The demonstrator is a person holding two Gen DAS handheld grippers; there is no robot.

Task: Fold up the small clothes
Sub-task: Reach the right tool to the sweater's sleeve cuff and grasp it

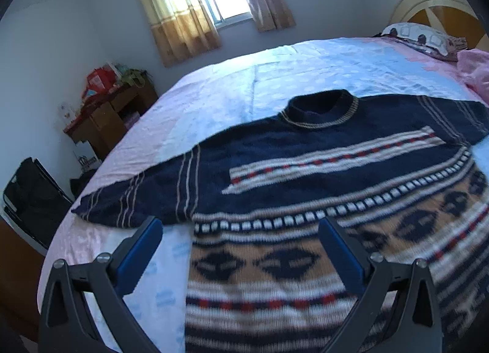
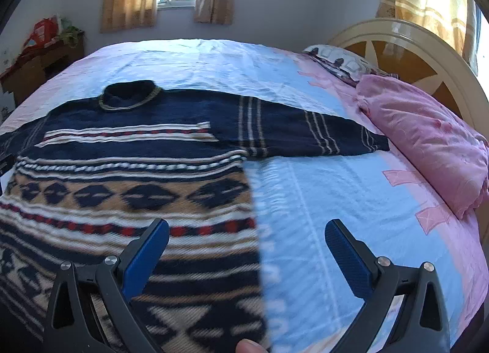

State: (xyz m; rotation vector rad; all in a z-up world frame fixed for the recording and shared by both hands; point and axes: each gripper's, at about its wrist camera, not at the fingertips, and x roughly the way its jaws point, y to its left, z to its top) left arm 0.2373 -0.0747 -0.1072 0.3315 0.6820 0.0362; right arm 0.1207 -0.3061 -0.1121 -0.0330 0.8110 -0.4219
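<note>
A navy knit sweater (image 1: pixel 305 175) with tan, white and red patterned bands lies flat on the bed, front up, collar (image 1: pixel 321 108) away from me, both sleeves spread out. My left gripper (image 1: pixel 241 227) is open and empty, hovering over the sweater's lower left side near the left sleeve (image 1: pixel 137 200). In the right wrist view the same sweater (image 2: pixel 137 169) fills the left half. My right gripper (image 2: pixel 247 230) is open and empty above the sweater's right side edge, below the right sleeve (image 2: pixel 305 135).
The bed has a light blue and pink sheet (image 2: pixel 321 200). A pink quilt (image 2: pixel 428 139) and a pillow (image 2: pixel 339 61) lie by the headboard (image 2: pixel 412 47) at right. A wooden desk (image 1: pixel 110 114) with clutter and a dark chair (image 1: pixel 30 197) stand left of the bed.
</note>
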